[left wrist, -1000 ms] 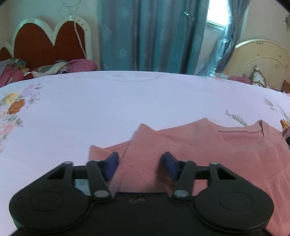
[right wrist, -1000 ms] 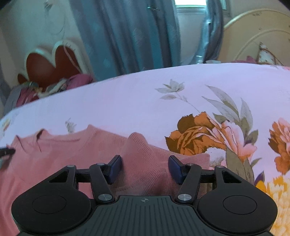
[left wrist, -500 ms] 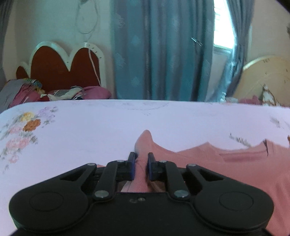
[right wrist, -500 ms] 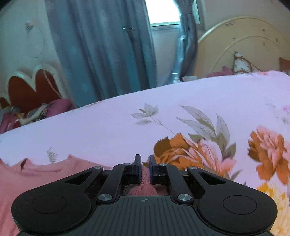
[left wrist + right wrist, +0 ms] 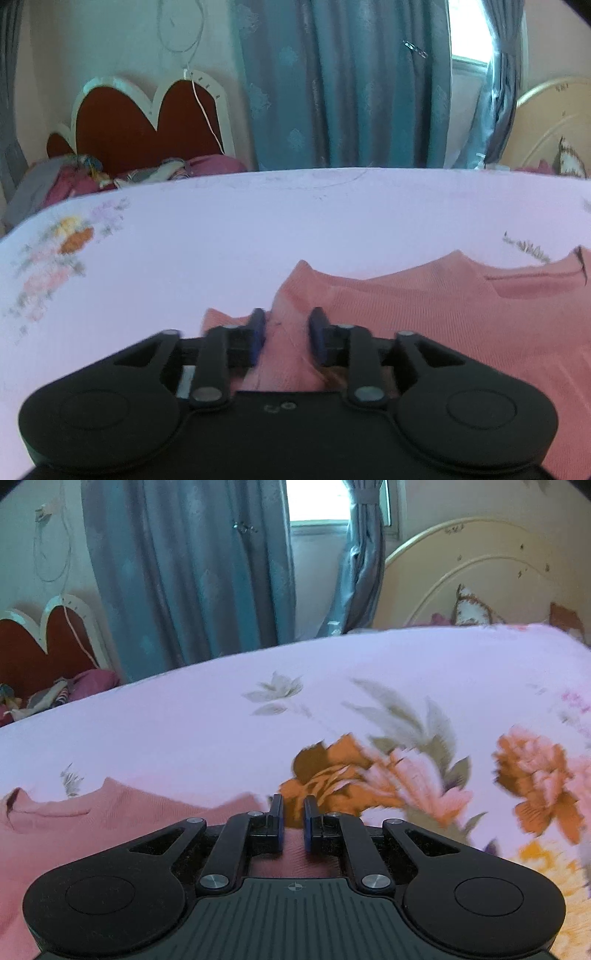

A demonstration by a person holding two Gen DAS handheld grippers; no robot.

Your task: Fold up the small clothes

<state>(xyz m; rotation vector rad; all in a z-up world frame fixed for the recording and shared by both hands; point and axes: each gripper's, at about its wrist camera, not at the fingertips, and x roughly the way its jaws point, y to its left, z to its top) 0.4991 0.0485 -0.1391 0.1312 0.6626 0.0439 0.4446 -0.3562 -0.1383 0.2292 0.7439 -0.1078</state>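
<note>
A: Starting nearest: the left gripper (image 5: 286,334) is seen with its jaws partly spread, and a raised ridge of the pink top (image 5: 443,314) stands between the blue pads. Whether the pads are pressing that ridge cannot be told.

B: Noted. Right side?

A: The right gripper (image 5: 292,821) is seen with jaws nearly pressed together, a narrow gap left. Pink fabric is visible low in that gap, behind the fingertips; whether it is pinched cannot be told.

B: Location of the garment?

A: The pink top (image 5: 92,823) is laid on the floral bedsheet (image 5: 221,240). In the left wrist view it is spread from 6 o'clock out to 3 o'clock, the neckline at about 3 o'clock. In the right wrist view it is spread from 6 o'clock toward 9 o'clock.

B: Further out?

A: On the floral bedsheet (image 5: 184,731), blurred orange and pink flower prints are seen at 3 o'clock of the right gripper. Beyond the bed, blue curtains (image 5: 343,85) are hung at 12 o'clock, a red scalloped headboard (image 5: 140,122) is seen at 10 o'clock with bundled clothes (image 5: 74,177) below it, and a cream headboard (image 5: 480,579) is seen at 2 o'clock in the right wrist view.
</note>
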